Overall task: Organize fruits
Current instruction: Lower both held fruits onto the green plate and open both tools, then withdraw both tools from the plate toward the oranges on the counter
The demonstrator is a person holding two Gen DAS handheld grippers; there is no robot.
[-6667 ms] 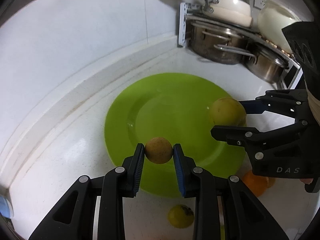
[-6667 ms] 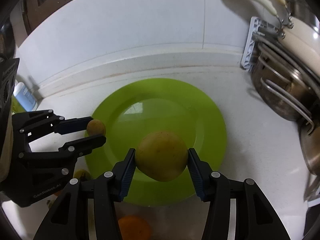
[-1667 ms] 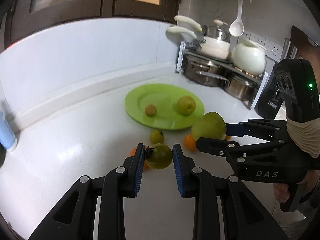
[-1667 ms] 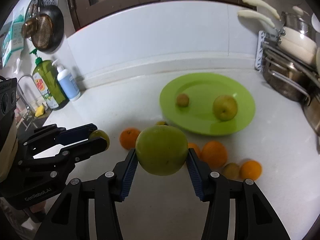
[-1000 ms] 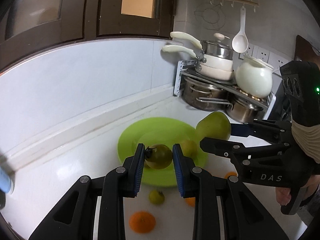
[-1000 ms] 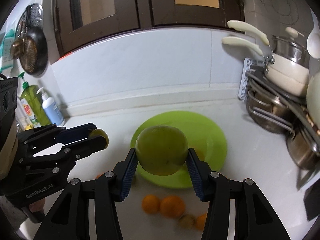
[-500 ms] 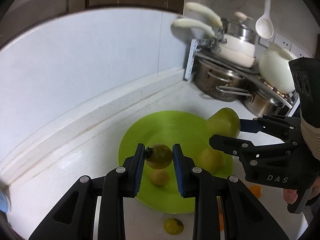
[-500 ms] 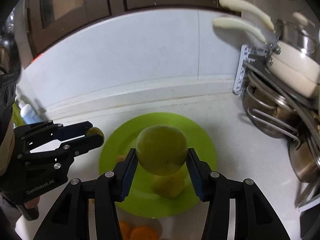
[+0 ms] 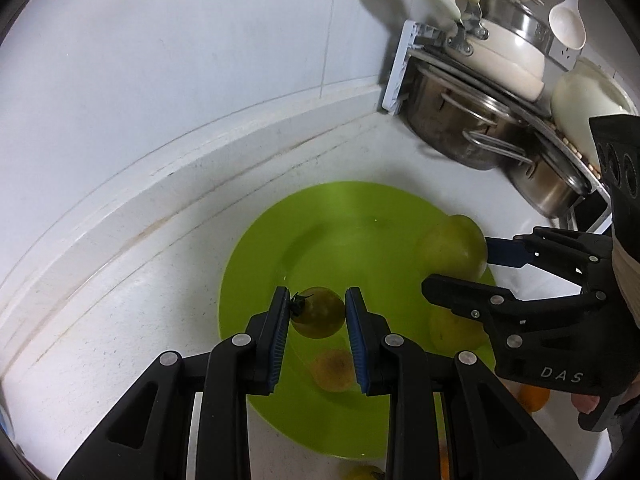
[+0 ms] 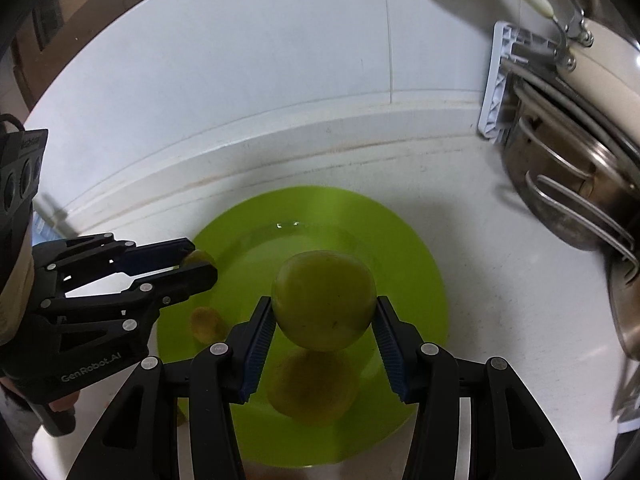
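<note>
Claws both grip fruit above our green plate (image 9: 256, 264). Left claw (image 9: 318, 312) pinches a small tomato (image 9: 318, 312). Right claw (image 10: 324, 312) clamps a big green apple (image 10: 324, 300).

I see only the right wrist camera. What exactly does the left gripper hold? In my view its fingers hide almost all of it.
Observer: The left gripper is shut on a small green fruit, round and much smaller than yours.
Operator: Which way does its stem point?
Observer: The dark stem end sits against the pad on the left side of the left wrist view.
Operator: Is any fruit off the plate?
Observer: Yes. An orange fruit lies on the counter beyond the rim of the green plate, partly behind the right gripper, which holds the large green fruit.
</note>
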